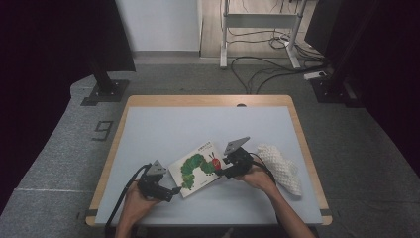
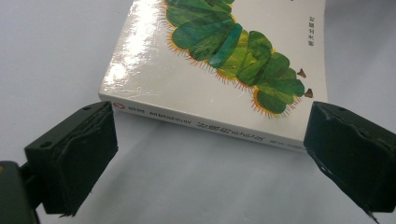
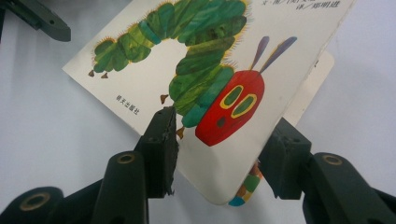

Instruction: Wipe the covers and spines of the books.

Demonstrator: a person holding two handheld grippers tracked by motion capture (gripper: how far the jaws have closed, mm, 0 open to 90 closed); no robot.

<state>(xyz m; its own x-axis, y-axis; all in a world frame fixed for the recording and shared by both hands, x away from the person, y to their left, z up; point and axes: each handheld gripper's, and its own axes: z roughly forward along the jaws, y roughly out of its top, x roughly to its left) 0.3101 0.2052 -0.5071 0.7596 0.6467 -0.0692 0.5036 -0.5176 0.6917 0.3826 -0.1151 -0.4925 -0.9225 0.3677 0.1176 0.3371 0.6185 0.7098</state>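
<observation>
Fingers first: my right gripper [image 3: 215, 140] has its jaws straddling the near corner of the picture book [image 3: 201, 70], one pad [image 3: 161, 144] lying on the front cover beside the caterpillar's red face, the other [image 3: 285, 158] under the lifted cover. The cover rides up off the pages, whose coloured edges show beneath it. Whether the pads truly press the cover I cannot tell; a gap appears on the under side, so I note it as not yet gripped.

My left gripper [image 2: 205, 154] is spread wide, pads [image 2: 79, 154] apart, with nothing between them. It faces the spine of the book from just beside it, not touching.

Position in the high view: the book [image 1: 198, 167] lies flat near the front edge of the table [image 1: 148, 124], tilted, its spine toward 7 o'clock. The left gripper [image 1: 171, 191] sits at the book's 7 o'clock, the right gripper [image 1: 225, 171] at its 3 o'clock. A white knitted cloth [image 1: 282, 166] lies just beyond my right hand, clear of the work.

Judgement: step in hand is opening the cover. To do it well:
- pinch the cover alone, not the pages below;
- bring the left pads against the spine to stop the book sliding;
- swing the cover over toward 9 o'clock in an arc about the spine, without pulling outward.
</observation>
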